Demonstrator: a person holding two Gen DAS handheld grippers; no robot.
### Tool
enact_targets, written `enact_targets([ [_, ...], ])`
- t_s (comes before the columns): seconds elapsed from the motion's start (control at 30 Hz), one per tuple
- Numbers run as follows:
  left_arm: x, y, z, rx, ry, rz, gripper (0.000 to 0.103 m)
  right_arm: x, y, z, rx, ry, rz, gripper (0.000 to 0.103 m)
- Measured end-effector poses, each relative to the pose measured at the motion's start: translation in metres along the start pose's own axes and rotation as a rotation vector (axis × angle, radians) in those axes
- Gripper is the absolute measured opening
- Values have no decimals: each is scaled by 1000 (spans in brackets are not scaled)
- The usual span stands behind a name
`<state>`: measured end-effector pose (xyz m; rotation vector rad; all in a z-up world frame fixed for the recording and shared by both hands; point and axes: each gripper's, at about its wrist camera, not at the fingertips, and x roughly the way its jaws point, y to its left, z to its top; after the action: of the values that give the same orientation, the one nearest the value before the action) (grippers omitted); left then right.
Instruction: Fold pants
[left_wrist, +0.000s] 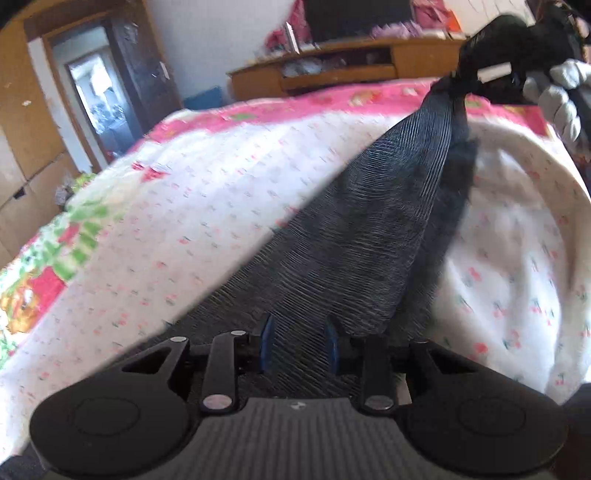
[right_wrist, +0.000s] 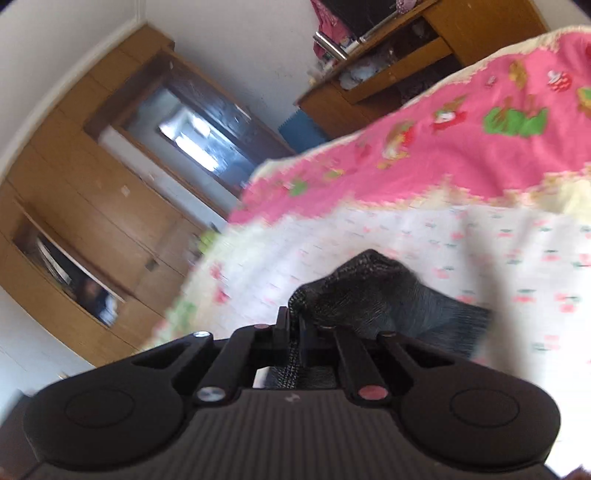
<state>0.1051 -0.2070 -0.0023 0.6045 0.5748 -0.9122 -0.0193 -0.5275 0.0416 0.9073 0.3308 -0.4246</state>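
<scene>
Pants (left_wrist: 351, 236) are stretched taut above the bedspread (left_wrist: 221, 192), clamped by both the left gripper (left_wrist: 299, 339) and the right gripper (right_wrist: 293, 328); slippage is judged likely, since only a bunched edge is pinched

Your left gripper (left_wrist: 299, 341) points downward, jaws part-open with cloth between them. Your right gripper (right_wrist: 293, 325) is clamped on cloth, raised at far right.

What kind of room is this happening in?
Most likely a home bedroom: a bed under a pink-bordered floral bedspread, a wooden wardrobe wall beside a doorway, and a low wooden cabinet cluttered with belongings.
</scene>
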Motion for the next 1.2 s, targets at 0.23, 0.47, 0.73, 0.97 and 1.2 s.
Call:
enact_targets([
  [0.23, -1, -18, -1, 74, 38, -2, 44, 32, -53, -3, 253, 54, 29, 24],
  [0.47, -3, -11, 7, 40, 33, -2, 44, 44, 9, 30, 136, 40, 117, 5],
  [0.73, -9, -2, 4, 27, 29, 28, 45, 18, 16, 36, 77, -21, 176, 5],
  [0.97, 3, -16, -5, 77, 58, 19, 45, 43, -59, 4, 210, 82, -59, 5],
  [1.2, -3, -6, 0, 38, 48, 17, 45, 21, -28, 22, 162, 54, -5, 5],
])
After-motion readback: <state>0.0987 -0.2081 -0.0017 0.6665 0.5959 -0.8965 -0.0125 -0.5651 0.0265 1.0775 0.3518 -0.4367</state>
